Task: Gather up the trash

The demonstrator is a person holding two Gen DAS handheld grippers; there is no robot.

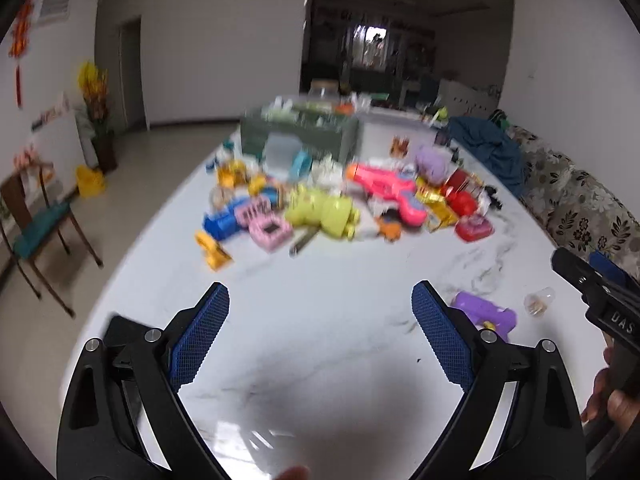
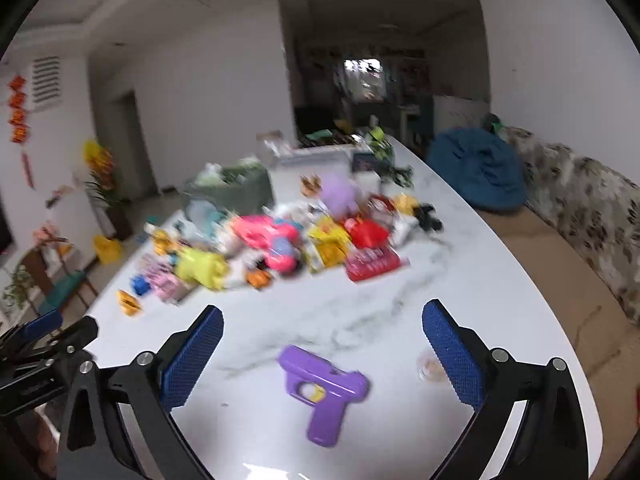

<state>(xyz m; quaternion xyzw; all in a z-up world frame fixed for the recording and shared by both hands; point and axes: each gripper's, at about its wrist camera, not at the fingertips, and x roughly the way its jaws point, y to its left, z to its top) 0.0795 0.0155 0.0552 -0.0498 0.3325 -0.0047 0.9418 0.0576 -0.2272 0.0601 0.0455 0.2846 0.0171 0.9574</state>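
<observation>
Both views are motion-blurred. A heap of colourful toys and packets (image 1: 328,204) lies on the white marble table (image 1: 320,280), also in the right wrist view (image 2: 280,244). My left gripper (image 1: 320,300) is open and empty above bare tabletop, short of the heap. My right gripper (image 2: 322,320) is open and empty; a purple toy pistol (image 2: 324,392) lies on the table between its fingers, below them. A small clear cup (image 2: 430,366) sits by the right finger. The pistol (image 1: 486,314) and cup (image 1: 540,300) also show in the left wrist view.
A green box (image 1: 300,136) and other containers stand behind the heap. A dark flat object (image 1: 124,330) lies at the table's left edge. A chair (image 1: 36,228) stands left. A sofa (image 2: 580,216) with a blue cushion (image 2: 476,168) runs along the right.
</observation>
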